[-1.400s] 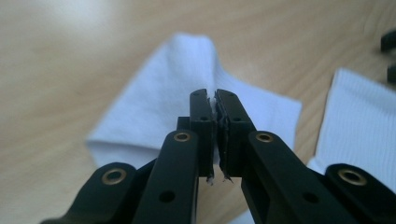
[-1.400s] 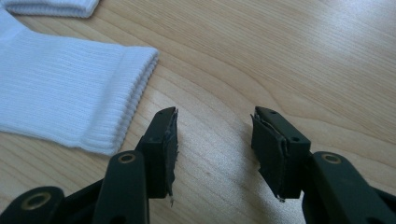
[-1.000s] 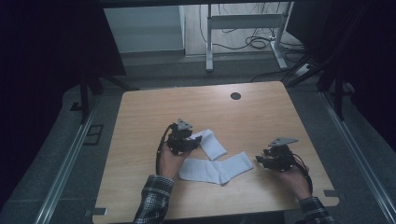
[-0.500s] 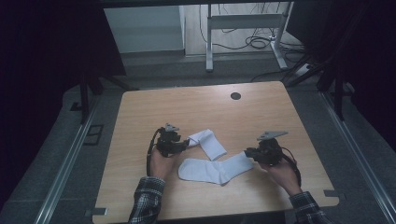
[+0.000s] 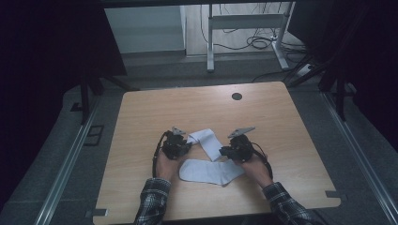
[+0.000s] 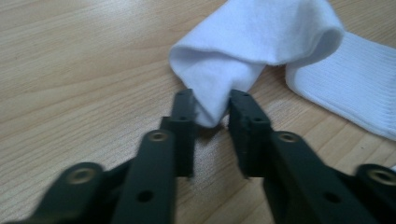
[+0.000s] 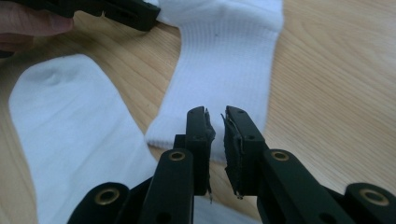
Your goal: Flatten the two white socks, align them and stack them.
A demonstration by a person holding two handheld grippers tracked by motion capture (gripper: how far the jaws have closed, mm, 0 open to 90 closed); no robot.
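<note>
Two white socks lie on the wooden table [image 5: 155, 108]. The upper sock [image 5: 209, 140] [image 6: 280, 28] [image 7: 229, 51] is bent, with its ribbed cuff toward my right hand. My left gripper [image 5: 187, 140] [image 6: 210, 109] has just been closing and its pads pinch that sock's rounded end. The lower sock [image 5: 206, 171] [image 7: 70, 121] lies flat between my hands. My right gripper [image 5: 224, 152] [image 7: 215, 123] has closed within the last second. Its jaws stand nearly together over the upper sock's cuff edge, and no fabric is visible between them. The left gripper [image 7: 126, 11] also appears at the top of the right gripper view.
A dark round hole [image 5: 237, 96] sits near the table's far edge. Beyond the table stand a metal desk frame [image 5: 244, 21] and loose cables [image 5: 256, 42] on the floor. Bare wood stretches behind and to both sides of the socks.
My right gripper slid left from the lower sock's end to the upper sock's cuff. The left gripper sank onto the upper sock's end and closed on it.
</note>
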